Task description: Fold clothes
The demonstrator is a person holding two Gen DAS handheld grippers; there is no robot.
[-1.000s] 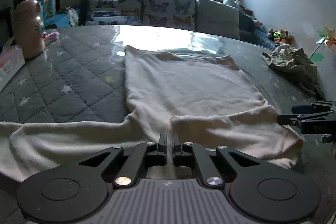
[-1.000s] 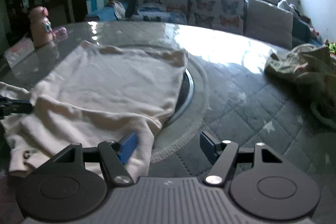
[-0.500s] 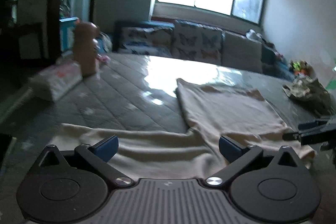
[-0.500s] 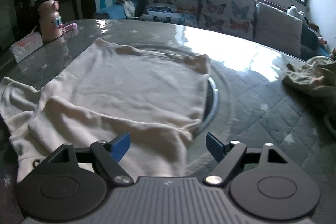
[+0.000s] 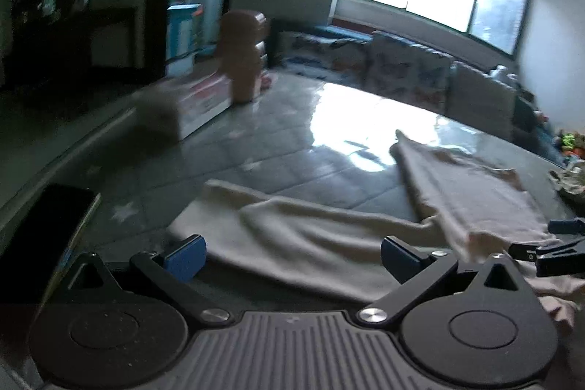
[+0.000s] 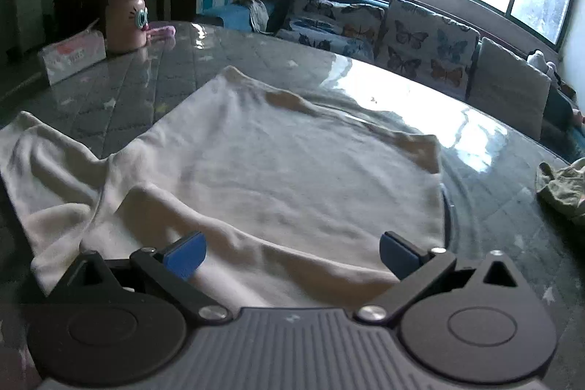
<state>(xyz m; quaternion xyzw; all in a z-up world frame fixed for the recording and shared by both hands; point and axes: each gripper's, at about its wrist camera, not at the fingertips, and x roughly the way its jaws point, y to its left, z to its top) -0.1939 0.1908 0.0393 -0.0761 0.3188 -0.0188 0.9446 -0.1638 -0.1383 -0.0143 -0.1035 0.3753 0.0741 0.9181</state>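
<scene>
The cream garment [image 6: 278, 170] lies spread on the quilted worktop [image 6: 512, 225], one sleeve folded across its near edge, the other stretching toward the pink bottle [image 6: 126, 13]. The left tool [image 5: 292, 258] hangs over that sleeve, jaws wide apart, nothing between them. The right tool [image 6: 290, 256] has just been opening over the garment's near edge and grips nothing
</scene>
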